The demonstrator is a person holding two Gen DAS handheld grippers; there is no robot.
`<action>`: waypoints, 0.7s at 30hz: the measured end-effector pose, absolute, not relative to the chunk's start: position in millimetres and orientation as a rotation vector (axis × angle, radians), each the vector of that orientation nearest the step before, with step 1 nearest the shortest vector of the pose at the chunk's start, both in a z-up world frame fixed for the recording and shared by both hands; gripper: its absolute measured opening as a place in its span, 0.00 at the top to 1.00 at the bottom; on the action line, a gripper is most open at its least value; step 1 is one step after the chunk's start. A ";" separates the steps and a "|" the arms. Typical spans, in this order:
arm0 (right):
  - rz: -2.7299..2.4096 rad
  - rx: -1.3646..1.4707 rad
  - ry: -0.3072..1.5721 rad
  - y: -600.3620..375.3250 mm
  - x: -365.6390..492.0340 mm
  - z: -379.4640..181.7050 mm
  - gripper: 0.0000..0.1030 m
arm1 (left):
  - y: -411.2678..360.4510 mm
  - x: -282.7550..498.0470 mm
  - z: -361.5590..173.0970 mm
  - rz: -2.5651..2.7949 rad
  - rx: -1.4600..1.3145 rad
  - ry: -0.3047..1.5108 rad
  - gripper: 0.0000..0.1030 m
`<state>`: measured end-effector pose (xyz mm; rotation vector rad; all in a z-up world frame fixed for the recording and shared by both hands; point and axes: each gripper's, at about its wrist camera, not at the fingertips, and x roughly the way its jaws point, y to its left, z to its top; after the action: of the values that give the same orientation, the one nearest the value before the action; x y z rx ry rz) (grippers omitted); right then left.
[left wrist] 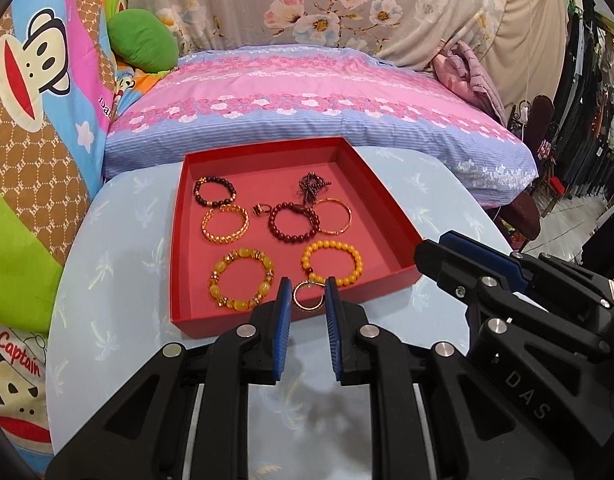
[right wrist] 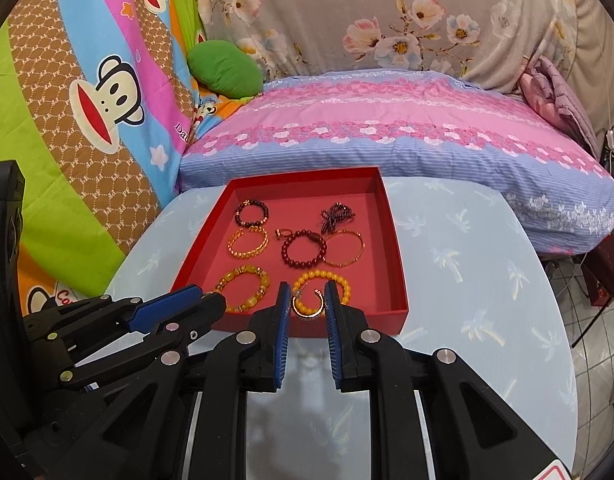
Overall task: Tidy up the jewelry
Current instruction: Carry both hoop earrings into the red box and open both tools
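Left wrist view: left gripper (left wrist: 305, 290) fingers nearly closed, holding nothing, hovering above near edge of red tray (left wrist: 381, 216) on tabletop (left wrist: 119, 280). Gold ring (left wrist: 307, 297) seen between fingers, lying in tray.

Right wrist view: right gripper (right wrist: 305, 293) likewise narrow, empty. Bracelets arranged; sorting seems near finished. Next likely: back away.
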<state>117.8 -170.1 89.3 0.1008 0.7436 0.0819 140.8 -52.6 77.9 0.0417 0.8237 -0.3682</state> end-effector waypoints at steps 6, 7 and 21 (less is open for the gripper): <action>0.082 0.107 0.739 -170.8 138.0 89.9 0.84 | -53.0 159.3 78.8 -0.367 0.034 0.817 0.84; 0.082 0.109 0.739 -170.8 141.6 90.1 0.84 | -52.9 163.5 78.7 -0.366 0.031 0.817 0.84; 0.074 0.109 0.737 -172.4 203.4 84.3 0.84 | -54.3 226.3 73.5 -0.339 0.017 0.814 0.84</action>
<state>203.4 -172.4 84.3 0.1087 0.7375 0.0741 226.3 -54.3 73.5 0.0166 0.8142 -0.3389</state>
